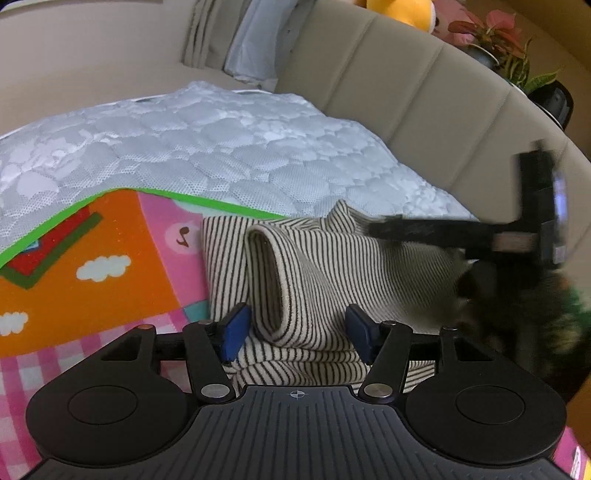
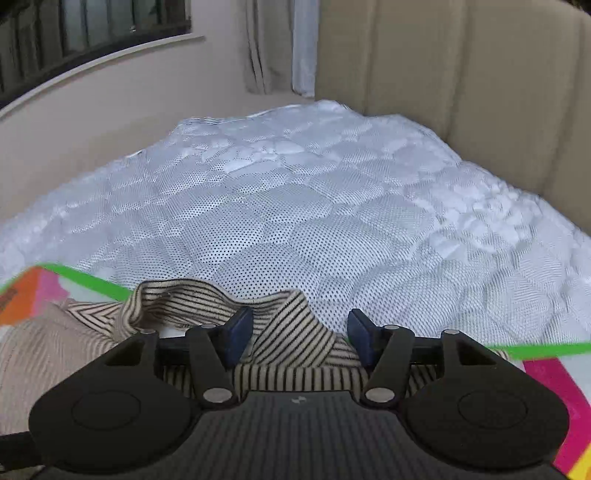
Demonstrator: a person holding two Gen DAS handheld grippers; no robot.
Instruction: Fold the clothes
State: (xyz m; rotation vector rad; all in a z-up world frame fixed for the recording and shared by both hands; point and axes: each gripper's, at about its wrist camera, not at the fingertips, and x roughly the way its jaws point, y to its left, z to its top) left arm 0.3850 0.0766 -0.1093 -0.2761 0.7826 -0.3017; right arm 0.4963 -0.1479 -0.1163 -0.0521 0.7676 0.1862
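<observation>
A cream garment with thin black stripes (image 1: 317, 266) lies bunched on a colourful play mat (image 1: 92, 258) spread over the bed. A sleeve opening faces the left wrist camera. My left gripper (image 1: 297, 332) is open, its blue pads on either side of a fold of the garment. My right gripper (image 2: 299, 338) is open too, with a raised peak of the striped garment (image 2: 284, 325) between its pads. The right gripper also shows blurred in the left wrist view (image 1: 480, 236), over the garment's right side.
A white quilted mattress cover (image 2: 314, 206) stretches ahead. A beige padded headboard (image 1: 424, 96) runs along the right. Curtains (image 1: 236, 40) hang in the far corner. A yellow plush toy (image 1: 399, 11) and a potted plant (image 1: 498, 37) sit behind the headboard.
</observation>
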